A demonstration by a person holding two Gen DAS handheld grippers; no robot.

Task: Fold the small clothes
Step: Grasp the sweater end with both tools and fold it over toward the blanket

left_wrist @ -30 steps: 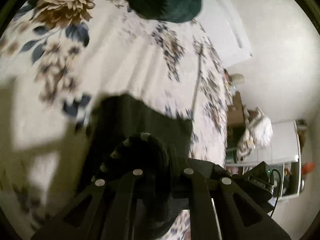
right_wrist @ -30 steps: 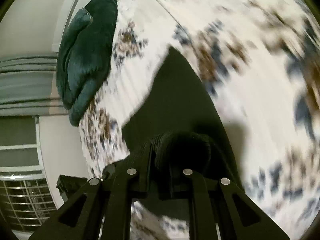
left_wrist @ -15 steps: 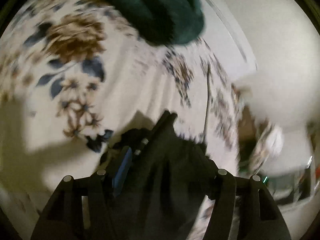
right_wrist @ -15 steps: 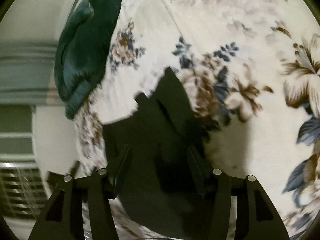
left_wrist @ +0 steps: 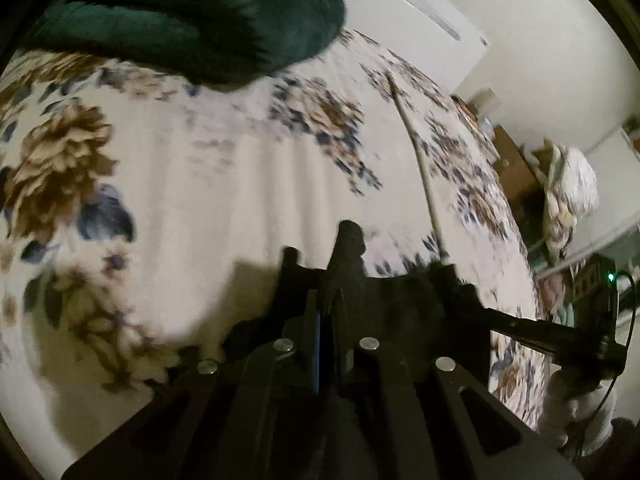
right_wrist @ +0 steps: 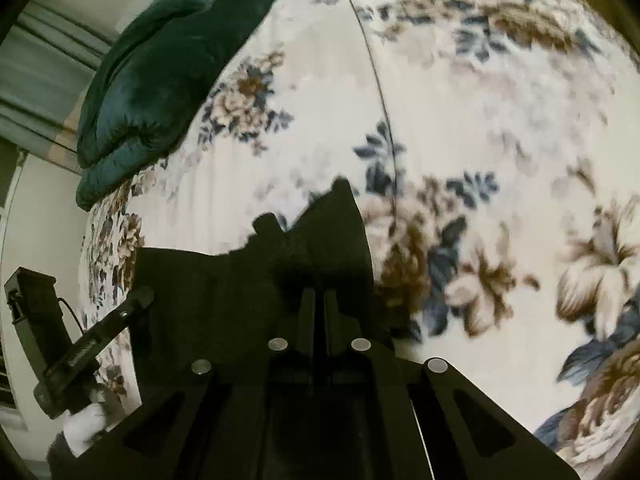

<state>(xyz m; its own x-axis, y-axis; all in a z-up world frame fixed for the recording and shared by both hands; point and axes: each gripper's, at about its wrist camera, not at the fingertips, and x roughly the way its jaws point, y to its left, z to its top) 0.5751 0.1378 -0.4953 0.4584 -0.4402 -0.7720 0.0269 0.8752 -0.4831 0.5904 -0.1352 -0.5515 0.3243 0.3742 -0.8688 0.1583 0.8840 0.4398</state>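
Observation:
A small black garment [left_wrist: 404,300] lies on the floral bedspread [left_wrist: 200,184]. My left gripper [left_wrist: 326,300] is shut on one edge of it, and a tip of cloth sticks up past the fingers. My right gripper [right_wrist: 318,300] is shut on the garment's [right_wrist: 224,280] other edge, with a point of cloth standing up above the jaws. Each gripper shows in the other's view: the right gripper [left_wrist: 560,336] at the right, the left gripper [right_wrist: 92,344] at the lower left. The black cloth stretches between them.
A dark green folded blanket [left_wrist: 192,16] lies at the far end of the bed, also in the right wrist view [right_wrist: 160,72]. A thin cord [left_wrist: 420,160] runs across the bedspread. Furniture and a heap of cloth [left_wrist: 568,192] stand beyond the bed's right edge.
One second ago both grippers were shut on bunched cloth. Half a second ago both were open over the garment. Now both are shut on its edges, with the cloth spread between them.

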